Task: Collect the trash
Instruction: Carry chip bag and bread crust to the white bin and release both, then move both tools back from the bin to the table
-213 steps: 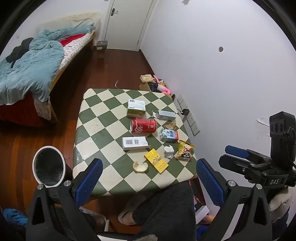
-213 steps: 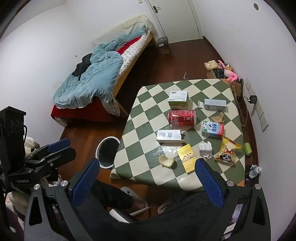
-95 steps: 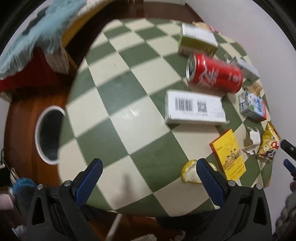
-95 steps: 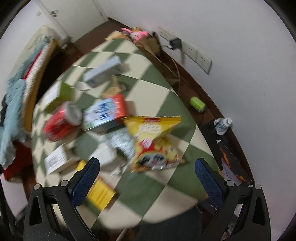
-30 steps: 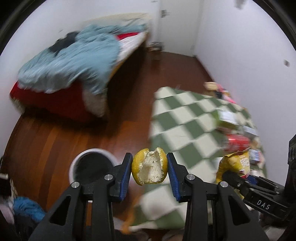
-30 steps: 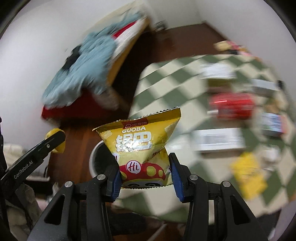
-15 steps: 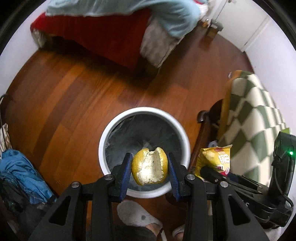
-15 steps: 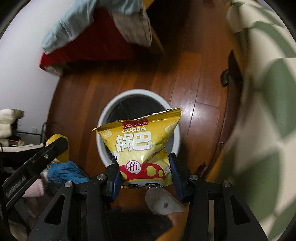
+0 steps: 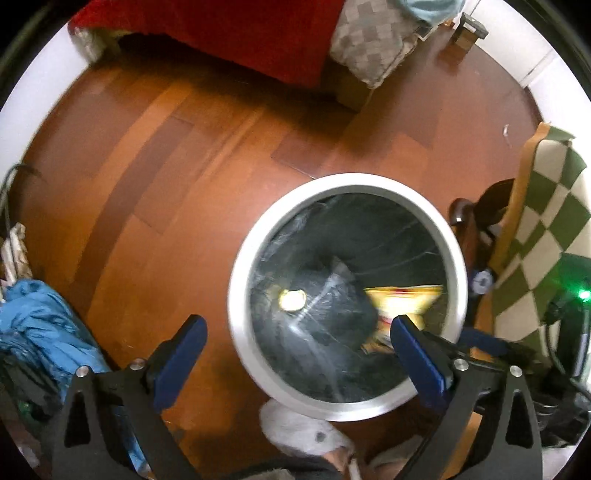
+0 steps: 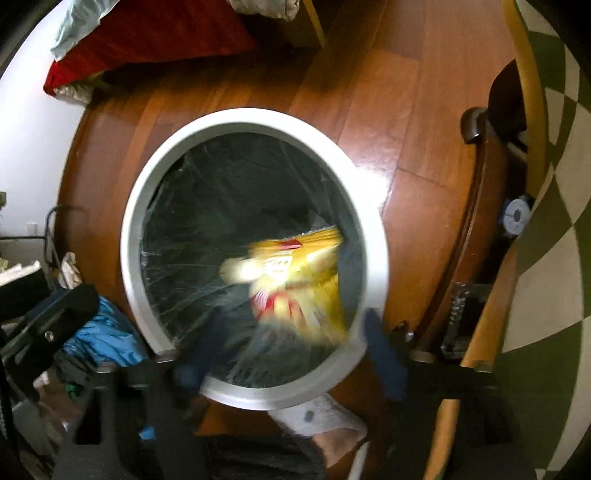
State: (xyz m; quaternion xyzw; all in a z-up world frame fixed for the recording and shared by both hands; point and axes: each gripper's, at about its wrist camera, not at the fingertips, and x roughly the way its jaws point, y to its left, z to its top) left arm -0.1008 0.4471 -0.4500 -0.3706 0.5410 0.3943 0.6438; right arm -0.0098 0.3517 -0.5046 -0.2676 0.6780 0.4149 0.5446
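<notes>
A round white trash bin (image 9: 240, 266) with a black liner stands on the wood floor; it also shows in the right wrist view (image 10: 133, 229). My left gripper (image 9: 299, 350) is open and empty above its near rim. The yellow fruit peel (image 9: 292, 299) lies inside the bin. My right gripper (image 10: 291, 354) is open, blurred, above the bin. The yellow snack bag (image 10: 295, 280) is blurred, falling inside the bin, and also shows in the left wrist view (image 9: 402, 299).
The green checkered table (image 9: 546, 236) stands right of the bin, with its wooden leg (image 10: 476, 206). A bed with a red cover (image 9: 236, 33) is beyond. Blue clothes (image 9: 40, 332) lie at the left. A foot in a grey sock (image 9: 306, 435) is below the bin.
Both grippers have opened over the bin. The peel has dropped from the left one to the bin's bottom. The snack bag has left the right one and is falling in.
</notes>
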